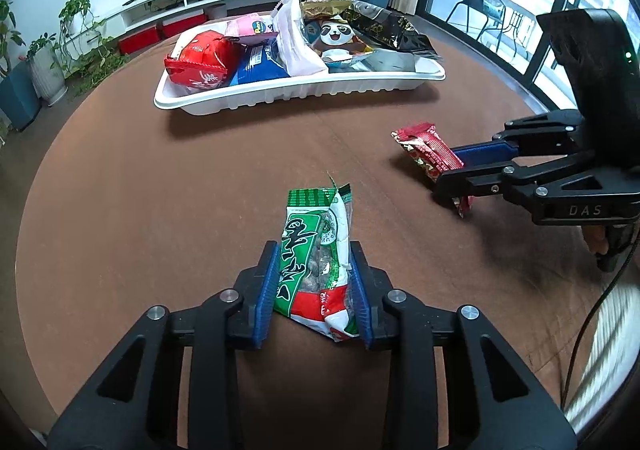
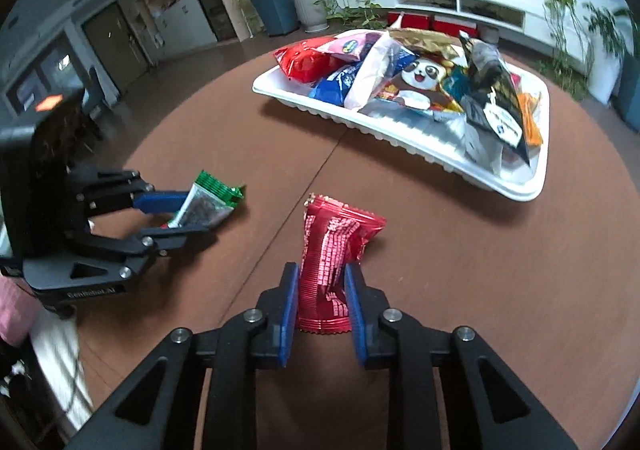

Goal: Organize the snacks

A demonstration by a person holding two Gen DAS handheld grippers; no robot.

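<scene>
My left gripper (image 1: pixel 314 266) is shut on a green and white snack packet (image 1: pixel 316 250), its blue pads pressing both sides just above the brown round table (image 1: pixel 160 190). The same packet (image 2: pixel 208 202) and left gripper (image 2: pixel 182 214) show at the left of the right wrist view. My right gripper (image 2: pixel 322 282) is shut on a crinkled red snack wrapper (image 2: pixel 332 250), squeezed at its waist. From the left wrist view that red wrapper (image 1: pixel 428 150) sticks out of the right gripper (image 1: pixel 460 170). A white tray (image 1: pixel 280 96) heaped with several snack bags stands farther back.
The tray (image 2: pixel 400 138) holds a red bag (image 1: pixel 200 62), a blue bag (image 1: pixel 256 66), a panda-print bag (image 1: pixel 336 38) and a black bag (image 1: pixel 384 26). Bare table lies between the grippers and the tray. Potted plants, a white shelf unit and windows ring the room.
</scene>
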